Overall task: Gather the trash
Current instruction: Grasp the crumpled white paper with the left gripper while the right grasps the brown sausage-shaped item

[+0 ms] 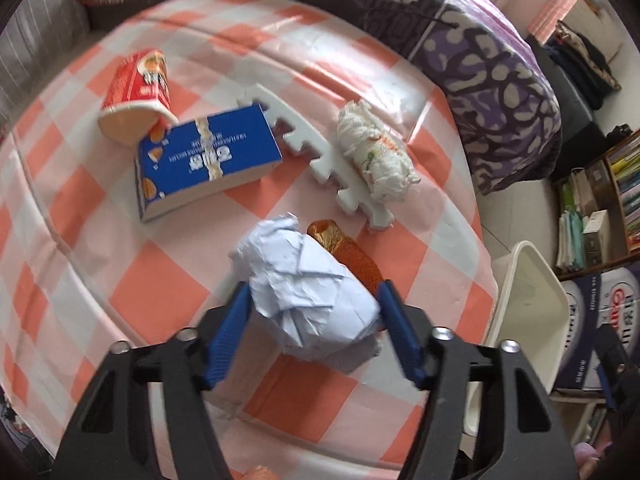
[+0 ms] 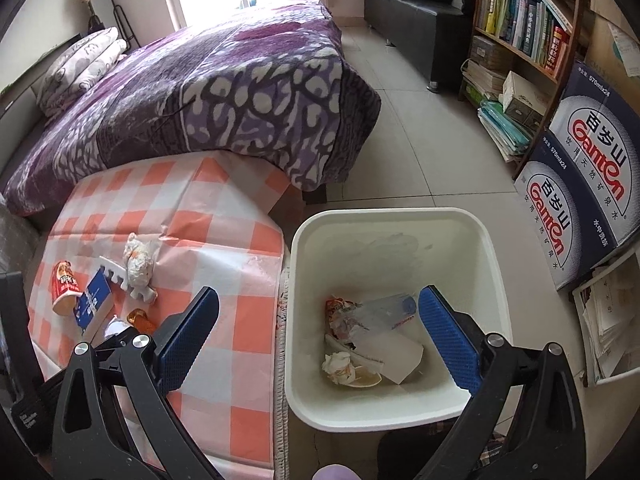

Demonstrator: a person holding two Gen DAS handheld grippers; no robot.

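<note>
My left gripper (image 1: 316, 294) is shut on a crumpled white paper ball (image 1: 312, 300) just above the checked tablecloth (image 1: 160, 288). An orange wrapper (image 1: 348, 252) lies right behind the ball. A blue box (image 1: 204, 160), a red paper cup (image 1: 138, 92) on its side, a white toothed foam piece (image 1: 320, 148) and a crumpled tissue wad (image 1: 376, 156) lie further back. My right gripper (image 2: 320, 312) is open and empty above the white bin (image 2: 400, 412), which holds several pieces of trash (image 2: 360, 340).
A bed with a purple patterned blanket (image 2: 240, 92) borders the table's far side. A bookshelf (image 2: 520, 32) and stacked Ganten water cartons (image 2: 580, 184) stand right of the bin. The bin also shows in the left wrist view (image 1: 532, 312), right of the table.
</note>
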